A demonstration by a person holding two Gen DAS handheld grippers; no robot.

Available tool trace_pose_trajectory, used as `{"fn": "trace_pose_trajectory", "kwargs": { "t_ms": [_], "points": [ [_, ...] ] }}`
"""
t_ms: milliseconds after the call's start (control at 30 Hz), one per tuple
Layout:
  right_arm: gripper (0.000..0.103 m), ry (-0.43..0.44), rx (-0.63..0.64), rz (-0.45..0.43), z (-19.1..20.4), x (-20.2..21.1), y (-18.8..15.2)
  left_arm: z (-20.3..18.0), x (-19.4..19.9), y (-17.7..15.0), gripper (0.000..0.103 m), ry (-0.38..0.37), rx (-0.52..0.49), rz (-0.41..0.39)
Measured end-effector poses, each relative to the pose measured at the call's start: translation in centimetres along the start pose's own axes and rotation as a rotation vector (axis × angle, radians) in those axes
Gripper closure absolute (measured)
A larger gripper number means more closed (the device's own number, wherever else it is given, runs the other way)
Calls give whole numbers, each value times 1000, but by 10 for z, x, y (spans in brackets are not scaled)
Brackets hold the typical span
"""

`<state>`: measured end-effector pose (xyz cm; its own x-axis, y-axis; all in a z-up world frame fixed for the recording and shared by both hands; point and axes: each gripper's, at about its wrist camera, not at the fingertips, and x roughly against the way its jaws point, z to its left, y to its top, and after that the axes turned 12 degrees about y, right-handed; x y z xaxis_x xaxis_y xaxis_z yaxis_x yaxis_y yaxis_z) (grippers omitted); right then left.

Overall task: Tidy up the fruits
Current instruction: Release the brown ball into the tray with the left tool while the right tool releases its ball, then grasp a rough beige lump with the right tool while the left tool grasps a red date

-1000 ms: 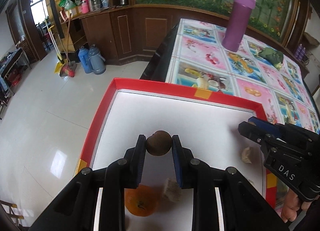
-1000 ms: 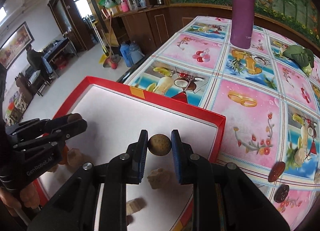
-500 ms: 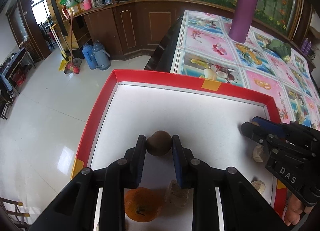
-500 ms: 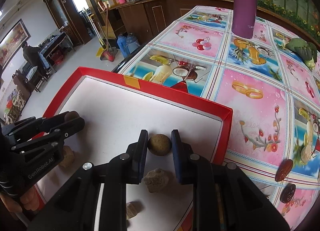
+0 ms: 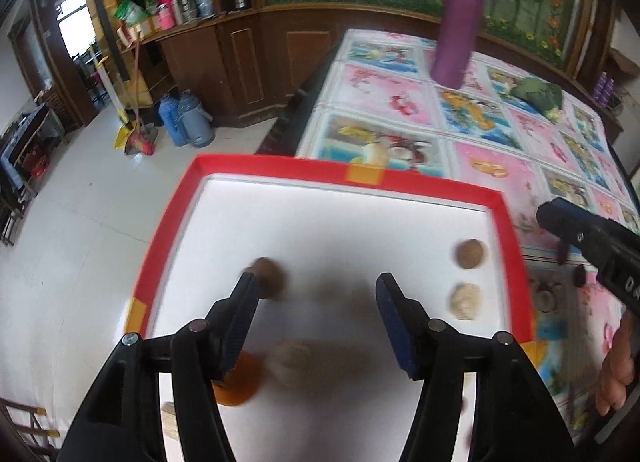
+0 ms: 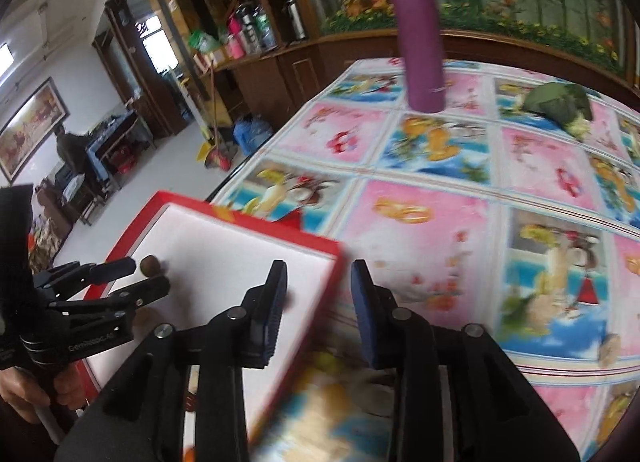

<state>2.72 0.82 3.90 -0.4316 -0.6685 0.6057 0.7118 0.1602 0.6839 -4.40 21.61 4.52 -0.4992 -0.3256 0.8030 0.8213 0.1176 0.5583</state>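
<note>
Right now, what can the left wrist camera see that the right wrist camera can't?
Only the left wrist view shows the tan fruit, the pale lump beside it and the orange fruit in the tray.

Only the right wrist view shows a person standing far back in the room and a painting.

Both show the red tray, the dark brown fruit, the purple bottle and both open grippers, left and right.
</note>
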Motion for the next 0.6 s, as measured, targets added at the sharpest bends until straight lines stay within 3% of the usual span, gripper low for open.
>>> {"fn": "trace_pose_trajectory", "kwargs": {
  "t_ms": [367, 600],
  "points": [
    [66, -206, -185, -113, -135, 114, -33, -115, 44, 1, 40, -138, -219, -75],
    [65, -264, -230, -80, -175, 146, -62, -187, 52, -15, 40, -213, -368, -75]
  ]
}}
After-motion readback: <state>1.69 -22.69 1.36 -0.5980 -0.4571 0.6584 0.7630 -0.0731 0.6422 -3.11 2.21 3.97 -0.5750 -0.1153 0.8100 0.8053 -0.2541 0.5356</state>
